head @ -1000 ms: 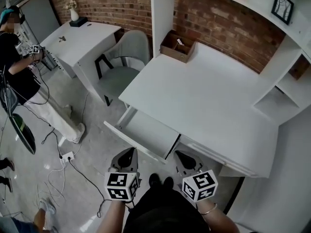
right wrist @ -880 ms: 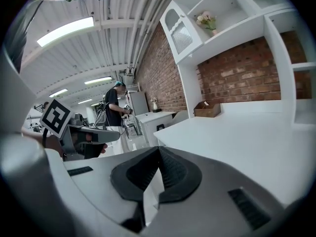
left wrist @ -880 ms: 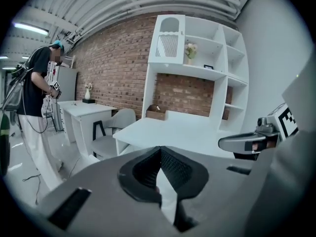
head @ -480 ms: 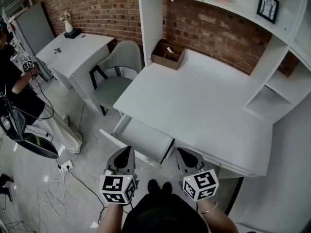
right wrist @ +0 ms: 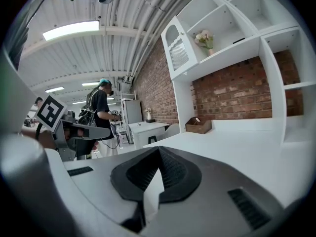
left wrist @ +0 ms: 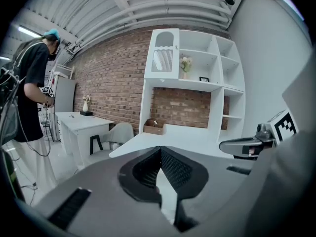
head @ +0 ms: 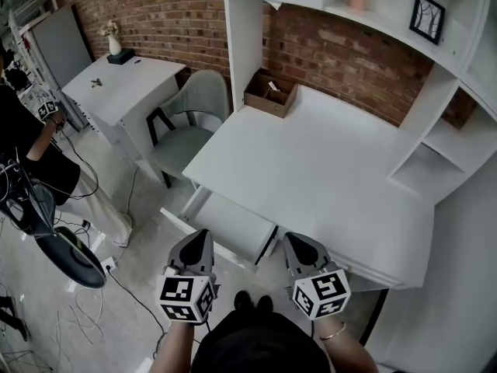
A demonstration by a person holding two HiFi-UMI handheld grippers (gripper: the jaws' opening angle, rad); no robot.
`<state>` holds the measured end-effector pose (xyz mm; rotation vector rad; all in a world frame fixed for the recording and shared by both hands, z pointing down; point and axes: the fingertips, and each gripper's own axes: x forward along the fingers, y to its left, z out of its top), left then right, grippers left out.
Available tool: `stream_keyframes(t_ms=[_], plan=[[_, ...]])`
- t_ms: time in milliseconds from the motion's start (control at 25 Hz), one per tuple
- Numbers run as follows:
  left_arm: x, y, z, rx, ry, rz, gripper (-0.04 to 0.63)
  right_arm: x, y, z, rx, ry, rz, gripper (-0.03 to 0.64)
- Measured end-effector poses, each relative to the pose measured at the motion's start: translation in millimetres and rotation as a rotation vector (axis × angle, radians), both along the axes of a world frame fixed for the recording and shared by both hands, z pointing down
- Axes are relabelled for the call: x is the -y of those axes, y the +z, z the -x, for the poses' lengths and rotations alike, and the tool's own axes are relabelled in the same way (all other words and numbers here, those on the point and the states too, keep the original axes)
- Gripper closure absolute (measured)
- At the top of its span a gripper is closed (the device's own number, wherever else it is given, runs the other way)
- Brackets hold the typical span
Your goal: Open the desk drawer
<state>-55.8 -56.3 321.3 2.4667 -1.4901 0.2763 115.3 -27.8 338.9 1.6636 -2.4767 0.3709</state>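
Far left, a bystander [head: 31, 154] works at their own gear, well clear of me, so no worry there. My left gripper [head: 203, 235] has its jaws pressed fully together w/ nothing btw them. In its own view the ribbed pads meet at the tip and I look out over the top of the desk [head: 326, 162], so I judge I'm holding it up and off the furniture, not on any handle. The drawer [head: 233, 222] stands pulled out from under the desk's left part, white inside showing, empty as far as I can see. That's prob. why both tools hang idle in front of me: the job looks done or nearly so. The right gripper [head: 290, 239] is the same story, jaws closed tight, empty, aimed at the desk edge. Rel. to the jaws, the drawer sits ahead of and below both tips, mostly in the gap btw the two. Its front panel runs just under the left tips in the head view, and its right corner lies just left of the right tips. I can't confirm contact from the head view, but neither gripper view shows the drawer at all, so I read both as apart from it.
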Motion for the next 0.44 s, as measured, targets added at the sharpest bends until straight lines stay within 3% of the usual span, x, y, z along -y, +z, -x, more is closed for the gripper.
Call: stream_keyframes(t_ms=[440], plan=[[-2.5,-8.6,-5.5,-0.010,-0.013,-0.026,0.586,-1.2,-6.2,-7.7,0.005,-0.003,-0.026,0.612]])
